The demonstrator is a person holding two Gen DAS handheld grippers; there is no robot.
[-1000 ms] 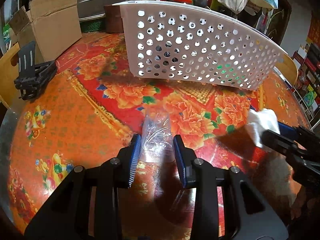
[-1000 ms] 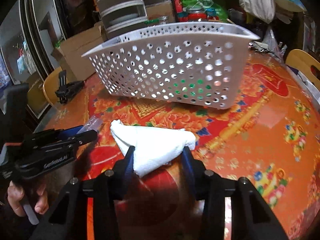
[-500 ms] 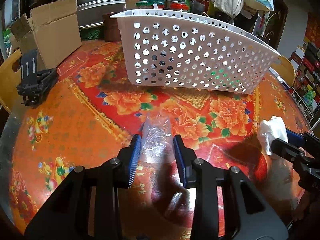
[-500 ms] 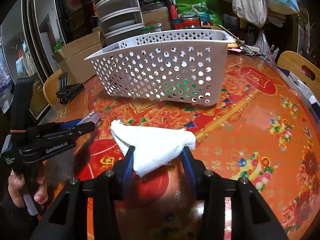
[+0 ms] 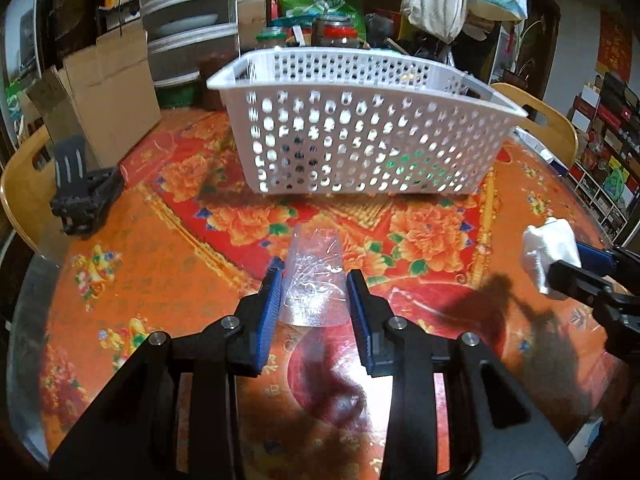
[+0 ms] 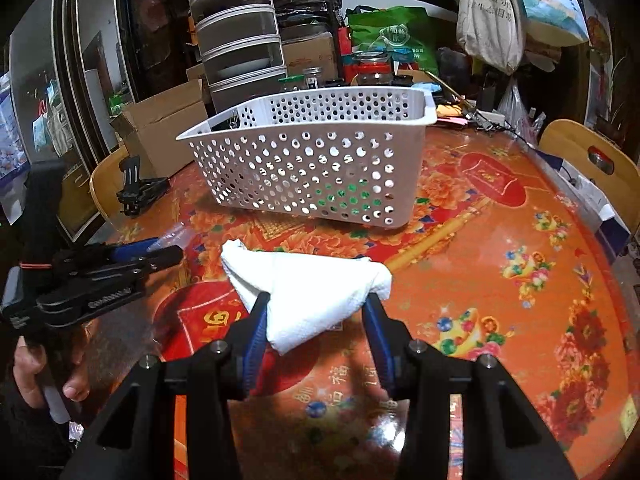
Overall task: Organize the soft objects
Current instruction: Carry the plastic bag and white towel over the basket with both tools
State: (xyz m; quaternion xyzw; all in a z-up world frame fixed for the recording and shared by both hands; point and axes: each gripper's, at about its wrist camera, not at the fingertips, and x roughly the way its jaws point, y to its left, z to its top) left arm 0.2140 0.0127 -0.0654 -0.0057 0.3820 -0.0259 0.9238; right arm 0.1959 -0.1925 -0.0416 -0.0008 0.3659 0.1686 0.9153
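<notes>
My left gripper (image 5: 314, 288) is shut on a clear crinkled plastic bag (image 5: 314, 276) and holds it above the table, short of the white perforated basket (image 5: 360, 136). My right gripper (image 6: 316, 308) is shut on a folded white paper towel (image 6: 308, 284), also held above the table in front of the basket (image 6: 312, 168). The towel shows at the right in the left wrist view (image 5: 550, 248); the left gripper (image 6: 160, 254) with the bag's tip (image 6: 176, 234) shows at the left in the right wrist view. Something green shows through the basket's holes.
The round table (image 5: 160, 272) has a red and orange floral cover. A black folded stand (image 5: 82, 196) lies at its left edge near a cardboard box (image 5: 104, 92). Jars, bags and stacked drawers crowd behind the basket. Wooden chairs (image 6: 588, 160) stand around.
Both grippers have risen and pulled back from the basket, each still holding its item. The basket's open top has come into view.
</notes>
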